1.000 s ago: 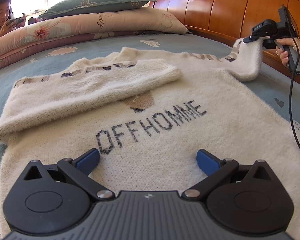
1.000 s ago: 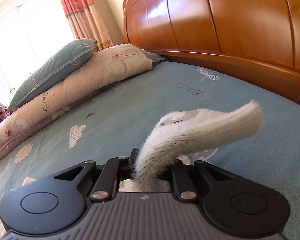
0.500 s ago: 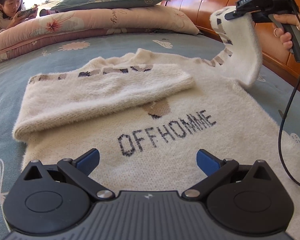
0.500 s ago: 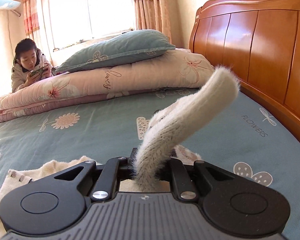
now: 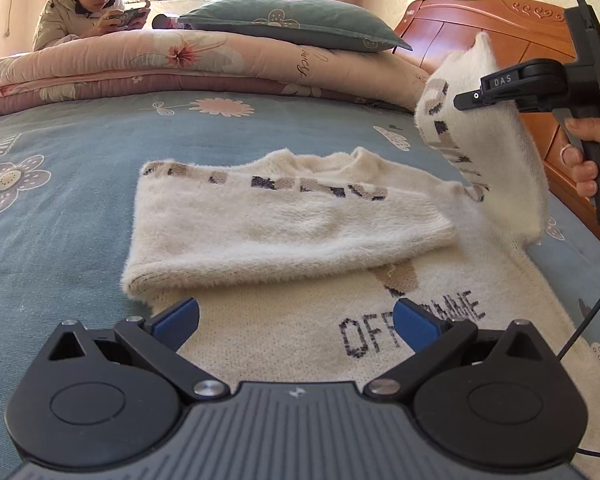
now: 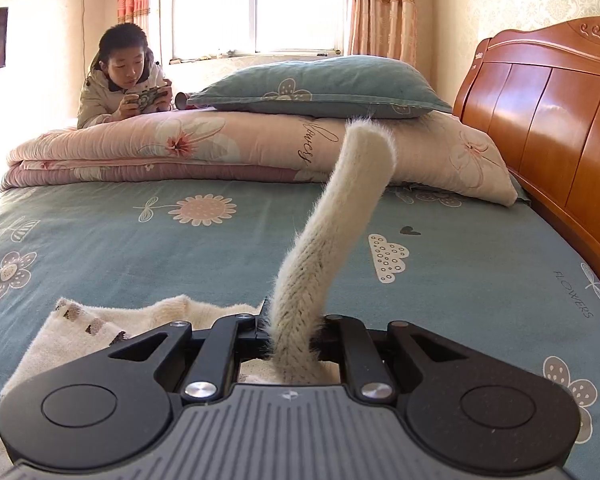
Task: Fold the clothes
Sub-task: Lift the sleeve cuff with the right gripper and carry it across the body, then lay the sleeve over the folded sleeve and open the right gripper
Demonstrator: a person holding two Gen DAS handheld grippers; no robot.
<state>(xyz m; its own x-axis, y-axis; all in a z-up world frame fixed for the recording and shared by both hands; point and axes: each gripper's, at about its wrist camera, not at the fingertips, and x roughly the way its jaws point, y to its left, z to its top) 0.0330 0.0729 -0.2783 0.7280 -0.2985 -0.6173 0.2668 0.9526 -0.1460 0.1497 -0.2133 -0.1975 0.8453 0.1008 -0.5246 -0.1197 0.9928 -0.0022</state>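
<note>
On the far left a person (image 5: 88,4) lies propped on the folded quilt (image 5: 180,60) with a phone, well clear of your work. Nearer the middle, the cream sweater (image 5: 300,320) lies flat on the blue bedsheet (image 5: 60,208), one sleeve (image 5: 284,220) already folded across its chest. Your left gripper (image 5: 296,320) hovers over the hem with its blue pads spread wide, grasping nothing. To the right, your right gripper (image 6: 294,336) is clenched on the other sleeve's cuff (image 6: 340,216), holding it lifted above the bed near the wooden headboard (image 5: 540,32). The risk sits there: the fuzzy knit is pinched only at its end, so a quick swing across could let it slip out and drop in a crumpled heap. With nothing pinning the body, the pull may also drag the shoulder and undo the first fold. The trailing cable (image 5: 592,312) could brush the sweater's edge too.
</note>
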